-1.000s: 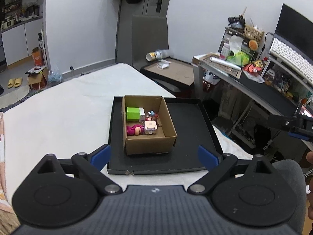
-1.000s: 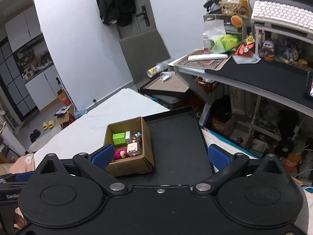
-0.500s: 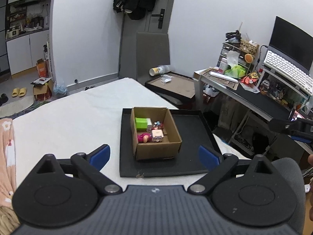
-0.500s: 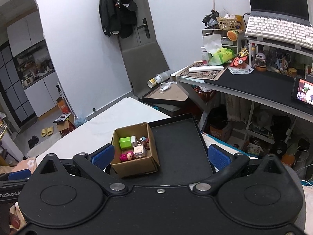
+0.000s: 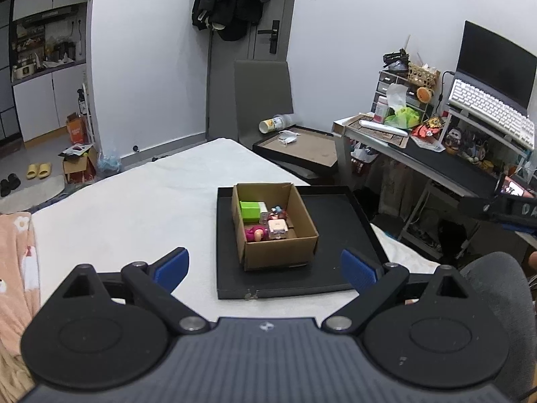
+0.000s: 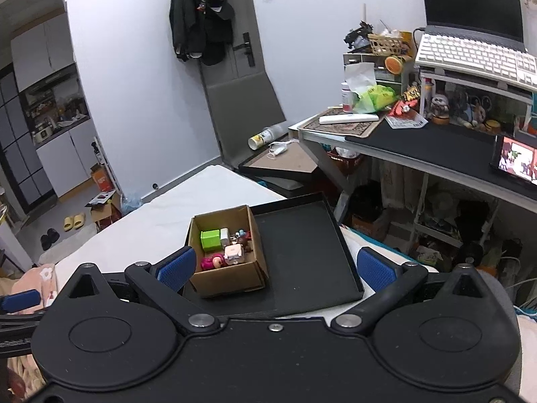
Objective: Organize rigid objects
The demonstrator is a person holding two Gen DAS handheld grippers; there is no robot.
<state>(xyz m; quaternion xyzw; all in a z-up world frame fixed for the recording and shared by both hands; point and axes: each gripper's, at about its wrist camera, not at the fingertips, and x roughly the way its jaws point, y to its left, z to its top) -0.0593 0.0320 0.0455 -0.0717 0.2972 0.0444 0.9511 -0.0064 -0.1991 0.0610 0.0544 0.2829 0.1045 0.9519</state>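
Looks done: toys (image 5: pixel 265 223) all sit in box (image 5: pixel 280 255) on tray (image 5: pixel 339 225) (nothing loose visible). Left gripper (image 5: pixel 265 268) and right gripper (image 6: pixel 273 265) both spread wide, empty, held well back.

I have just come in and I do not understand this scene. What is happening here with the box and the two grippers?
A person holds two grippers above a white bed and touches nothing at this moment. Both the left gripper and the right gripper are open and empty. On the bed lies a black tray, and a cardboard box stands in its left part. The small toys, among them a green block and a pink figure, are inside the box. The rest of the tray is bare.
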